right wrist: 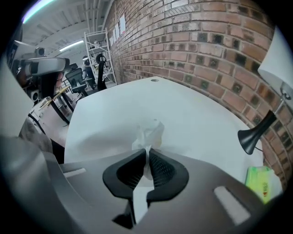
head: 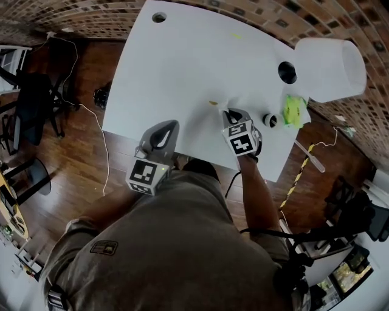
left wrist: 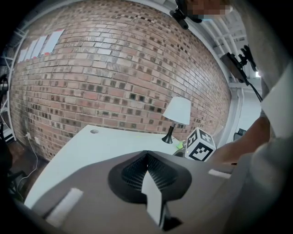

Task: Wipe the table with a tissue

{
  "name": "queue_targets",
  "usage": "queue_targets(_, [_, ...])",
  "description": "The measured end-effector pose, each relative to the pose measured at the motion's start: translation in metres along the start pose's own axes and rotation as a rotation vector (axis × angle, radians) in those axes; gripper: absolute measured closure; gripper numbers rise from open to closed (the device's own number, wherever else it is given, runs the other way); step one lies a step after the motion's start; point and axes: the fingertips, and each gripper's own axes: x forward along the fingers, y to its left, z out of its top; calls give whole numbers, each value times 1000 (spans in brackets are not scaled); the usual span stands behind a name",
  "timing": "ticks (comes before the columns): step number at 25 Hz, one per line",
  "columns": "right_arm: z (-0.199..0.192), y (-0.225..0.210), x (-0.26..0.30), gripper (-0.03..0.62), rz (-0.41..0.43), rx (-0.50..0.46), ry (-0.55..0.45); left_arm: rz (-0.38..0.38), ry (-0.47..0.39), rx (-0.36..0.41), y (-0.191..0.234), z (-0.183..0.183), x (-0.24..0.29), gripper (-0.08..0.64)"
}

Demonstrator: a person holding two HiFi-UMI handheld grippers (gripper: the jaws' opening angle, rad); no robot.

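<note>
the tissue (right wrist: pixel 149 133) is a thin white sheet, crumpled into a small ragged tuft that stands up past the tips of the right hand-held gripper (right wrist: pixel 147 154). its lower part runs down between the ribbed black pads, which are pinched narrow on it. the tuft sits low over the white worktop (head: pixel 182 67), on the near side of the lamp (right wrist: pixel 256 130), whose black base shows off to its right in the right gripper view. whether the tissue touches the surface cannot be told. the left hand-held gripper (left wrist: pixel 146 157) has its jaws closed together with nothing between them, and it is held at the front edge of the worktop, farther from the lamp than the right one. the worktop is plain, matte and white, with rounded corners and a round cable hole (head: pixel 159 17) near the corner farthest from the lamp. a small yellowish speck (head: pixel 213 103) lies on it on the near side of the lamp, close to the tip of the right hand-held gripper. near the lamp's base lies a bright green packet (head: pixel 293 110), and next to that a small round black-and-white thing (head: pixel 269 119). behind the lamp rises a brick wall (left wrist: pixel 114 68) in red and brown. the floor (head: pixel 79 158) is dark wood boards, with a thin white cable (head: pixel 102 146) trailing across it and a black chair (head: pixel 36 103) well apart from the lamp, beyond the opposite side of the worktop. a metal shelf rack (right wrist: pixel 98 50) stands along the wall, far from the lamp.
</note>
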Motion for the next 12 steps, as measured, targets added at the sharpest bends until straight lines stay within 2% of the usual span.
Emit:
queue_targets(5, [-2, 2, 14, 566, 12, 4, 60, 19, 0, -16, 15, -1, -5, 558])
queue_targets(12, [7, 7, 28, 566, 30, -12, 78, 46, -1, -33, 32, -4, -9, 559])
